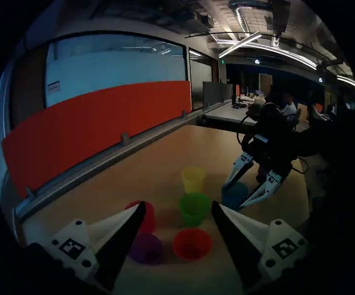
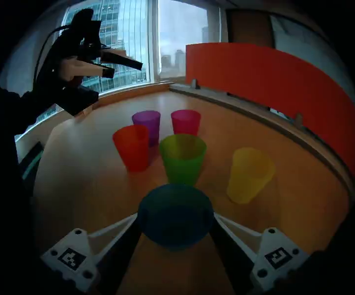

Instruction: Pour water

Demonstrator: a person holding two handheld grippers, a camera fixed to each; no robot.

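Left tongs [image 1: 177, 204]: nearest in the left gripper view; white fingers with dark inner faces are spread wide with nothing between them, above the near end of the counter [image 1: 143, 162].
Right tongs [image 2: 175, 216]: nearest in the right gripper view, set wide, with one fingertip against each side of the blue cup [image 2: 175, 221].
Blue cup: upright between those two fingers, mouth open. In the left gripper view it stands at the right of the group, just beside the green cup [image 2: 183, 157]. What it holds cannot be told.
Green cup: upright in the middle of the group, just beyond the blue cup in the right gripper view.
Red cup [image 2: 132, 146]: just left of the green cup in the right gripper view.
Yellow cup [image 2: 249, 174]: right of the green cup, a little apart.
Purple cup [image 2: 147, 125]: back row, just behind the red cup.
Pink cup [image 2: 186, 121]: back row, beside the purple cup.
Left tongs, far off: seen in the right gripper view at upper left, raised above the counter's far side.
Orange-red panel [image 1: 99, 123]: runs along the counter's long edge above a grey rail.
Windows [image 2: 128, 39]: beyond the counter's end, with tall buildings outside.
Far room: light strips [image 1: 241, 44] on the ceiling and people at desks [image 1: 288, 105], dim.
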